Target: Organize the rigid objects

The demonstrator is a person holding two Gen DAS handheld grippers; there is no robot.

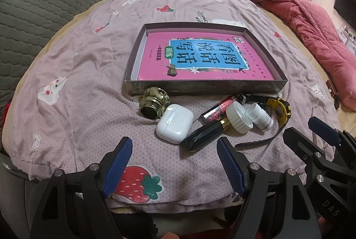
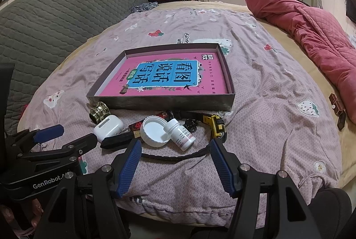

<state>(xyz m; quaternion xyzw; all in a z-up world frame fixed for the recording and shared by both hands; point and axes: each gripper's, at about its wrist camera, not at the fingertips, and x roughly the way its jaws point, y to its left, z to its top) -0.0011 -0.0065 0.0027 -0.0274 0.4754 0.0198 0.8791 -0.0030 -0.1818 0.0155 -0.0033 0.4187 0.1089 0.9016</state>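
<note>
Bed [image 1: 77,74] with shallow box [image 1: 200,86], earbud case [image 1: 174,123], pill bottle [image 1: 259,116], watch [image 1: 278,107]

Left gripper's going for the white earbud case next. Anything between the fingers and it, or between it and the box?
Nothing lies between the open left gripper and the white earbud case, only bare bedspread. Toward the box, the brass knob sits just behind-left of the case, against the box's near wall; lifting over that wall should clear it.

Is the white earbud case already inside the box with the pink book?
No, the white earbud case lies on the bedspread in front of the box, outside its near wall.
</note>
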